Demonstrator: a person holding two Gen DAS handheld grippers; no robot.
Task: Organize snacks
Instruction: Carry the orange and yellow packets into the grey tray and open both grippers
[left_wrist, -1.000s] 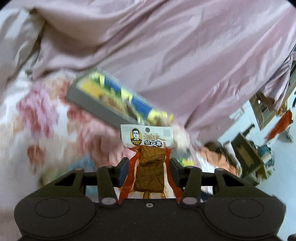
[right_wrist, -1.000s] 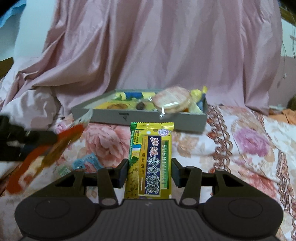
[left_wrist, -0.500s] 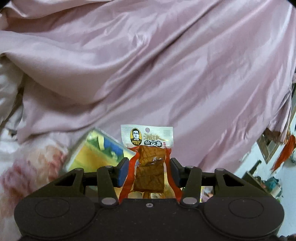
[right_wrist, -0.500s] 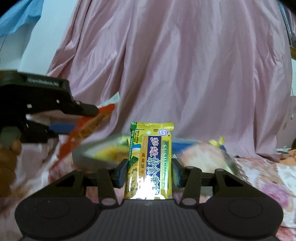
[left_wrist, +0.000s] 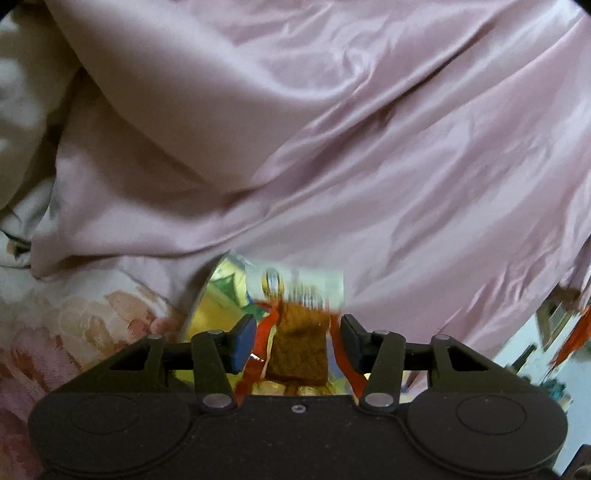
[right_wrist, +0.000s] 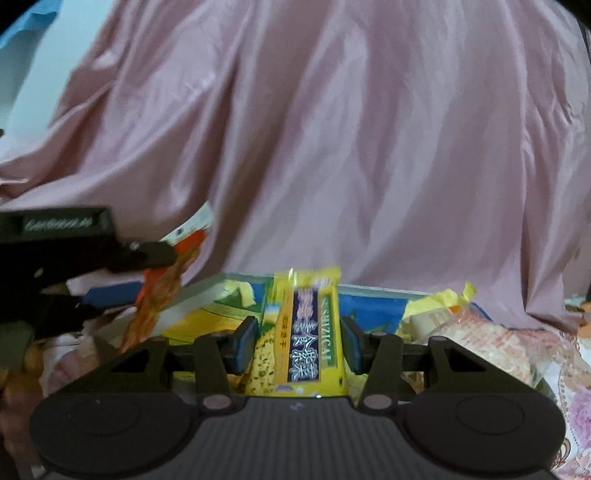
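Item: two snack packets, recorded above a shallow tray (right_wrist: 221, 282) on a flowered bedspread (left_wrist: 92, 325), with a pink draped sheet (left_wrist: 369, 147) behind. A red-edged packet of brown dried tofu (left_wrist: 299, 343) stood upright between the pads of the left gripper (left_wrist: 298, 341). Its jaws were opening, narrow gaps showed on both sides of the packet, and its top was blurred, so it was judged to be slipping free over the tray's left part. A yellow biscuit packet (right_wrist: 301, 332) stood upright in the right gripper (right_wrist: 298, 341). Those jaws were closing, but a sliver of space was noted at each pad, so no firm hold was recorded. The tray already held yellow wrappers and a round wrapped cake (right_wrist: 480, 339) at its right. Risks noted: the tofu packet, let go at a height, could have struck the rim and tipped onto the bedspread. The biscuit packet, loosely kept, could have slid down early and landed askew on the wrappers. The two grippers stood close together, so a clash during release was possible.
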